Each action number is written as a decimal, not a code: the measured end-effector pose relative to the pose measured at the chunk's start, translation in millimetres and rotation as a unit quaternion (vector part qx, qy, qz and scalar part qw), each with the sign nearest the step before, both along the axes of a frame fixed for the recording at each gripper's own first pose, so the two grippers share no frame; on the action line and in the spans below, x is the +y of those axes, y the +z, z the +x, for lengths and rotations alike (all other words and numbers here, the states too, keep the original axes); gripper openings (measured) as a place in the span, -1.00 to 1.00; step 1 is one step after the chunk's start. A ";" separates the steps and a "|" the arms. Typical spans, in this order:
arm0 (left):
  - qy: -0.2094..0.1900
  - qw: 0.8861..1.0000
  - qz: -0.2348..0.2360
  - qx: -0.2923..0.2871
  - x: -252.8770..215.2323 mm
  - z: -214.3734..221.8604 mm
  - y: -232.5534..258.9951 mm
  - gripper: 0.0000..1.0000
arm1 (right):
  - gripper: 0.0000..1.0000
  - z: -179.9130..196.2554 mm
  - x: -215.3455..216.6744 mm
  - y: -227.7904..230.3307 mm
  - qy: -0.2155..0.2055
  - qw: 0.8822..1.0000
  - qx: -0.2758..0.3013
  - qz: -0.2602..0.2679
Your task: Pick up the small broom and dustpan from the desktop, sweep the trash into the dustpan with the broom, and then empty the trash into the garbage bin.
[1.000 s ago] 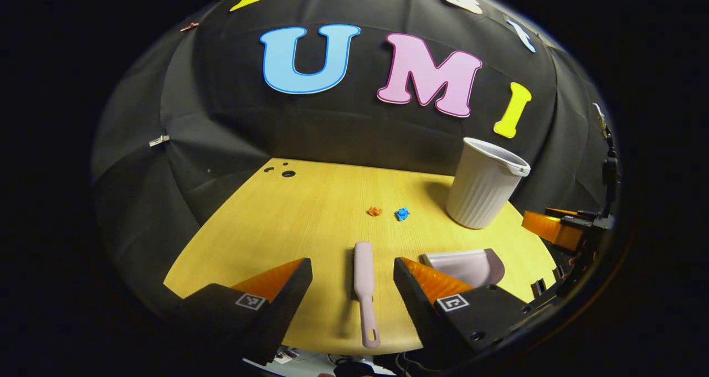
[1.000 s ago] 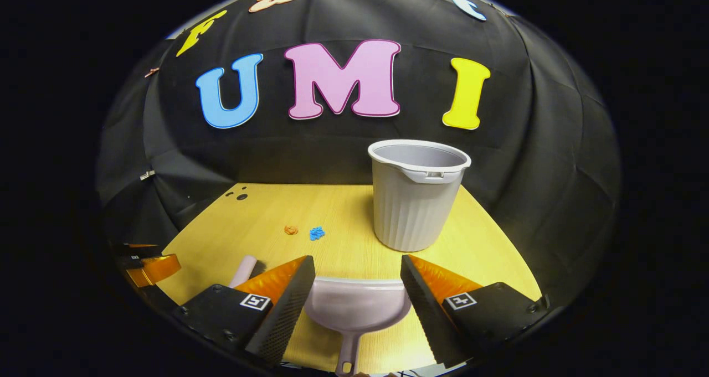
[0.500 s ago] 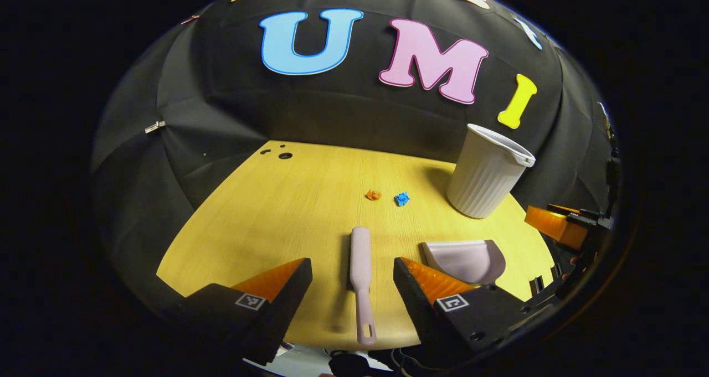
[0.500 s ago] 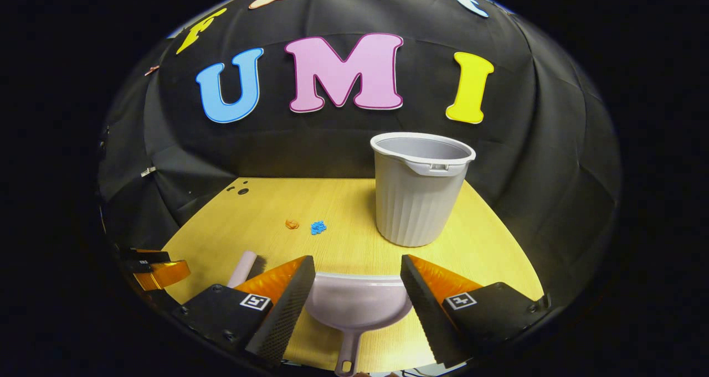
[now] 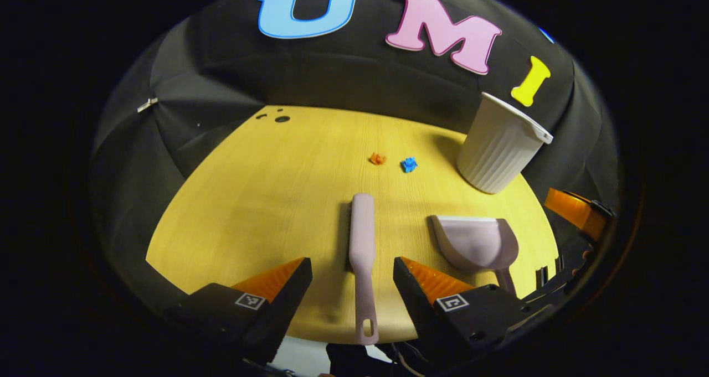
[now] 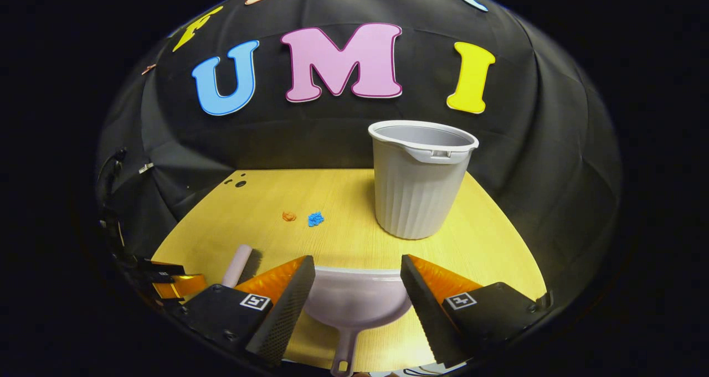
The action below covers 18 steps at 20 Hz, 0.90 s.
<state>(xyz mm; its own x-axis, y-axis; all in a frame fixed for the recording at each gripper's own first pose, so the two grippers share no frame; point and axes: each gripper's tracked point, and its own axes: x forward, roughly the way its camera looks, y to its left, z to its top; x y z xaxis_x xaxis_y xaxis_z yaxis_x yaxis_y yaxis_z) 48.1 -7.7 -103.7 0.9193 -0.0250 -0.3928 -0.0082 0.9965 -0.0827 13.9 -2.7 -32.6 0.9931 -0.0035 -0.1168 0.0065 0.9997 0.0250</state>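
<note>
A pale pink small broom point(image 5: 362, 255) lies flat on the yellow desktop point(image 5: 288, 189), handle toward me. My left gripper point(image 5: 353, 266) stands open above its handle, a finger on each side, not touching. The pink dustpan point(image 6: 354, 299) lies on the desk with its handle toward me; my right gripper point(image 6: 357, 266) is open over it. The dustpan point(image 5: 475, 244) lies right of the broom in the left gripper view. An orange scrap point(image 5: 378, 158) and a blue scrap point(image 5: 409, 164) of trash lie mid-desk. The broom's tip point(image 6: 238, 263) shows left of my right gripper.
A white ribbed garbage bin point(image 6: 418, 180) stands upright at the back right of the desk, also the bin point(image 5: 498, 147) in the left gripper view. Small holes point(image 5: 281, 119) mark the far left corner. The desk's near edge lies just under both grippers.
Both grippers have risen and tipped downward, so the desk, broom and dustpan show more from above. Both stay open. Nothing on the desk has moved.
</note>
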 end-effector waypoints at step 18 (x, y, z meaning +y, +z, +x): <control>-0.019 0.983 0.068 0.171 -6.3 52.9 -83.8 0.82 | 0.95 1.5 -20.1 -80.0 -0.017 0.995 0.097 0.034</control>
<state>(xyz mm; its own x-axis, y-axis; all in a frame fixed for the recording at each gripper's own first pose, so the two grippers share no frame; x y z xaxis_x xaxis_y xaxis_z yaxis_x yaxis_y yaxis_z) 101.0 -14.1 -187.5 0.7321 0.0180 -0.6810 0.0245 0.9983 0.0528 15.5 -22.8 -112.6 0.9513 -0.0220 -0.3074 0.0516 0.9948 0.0882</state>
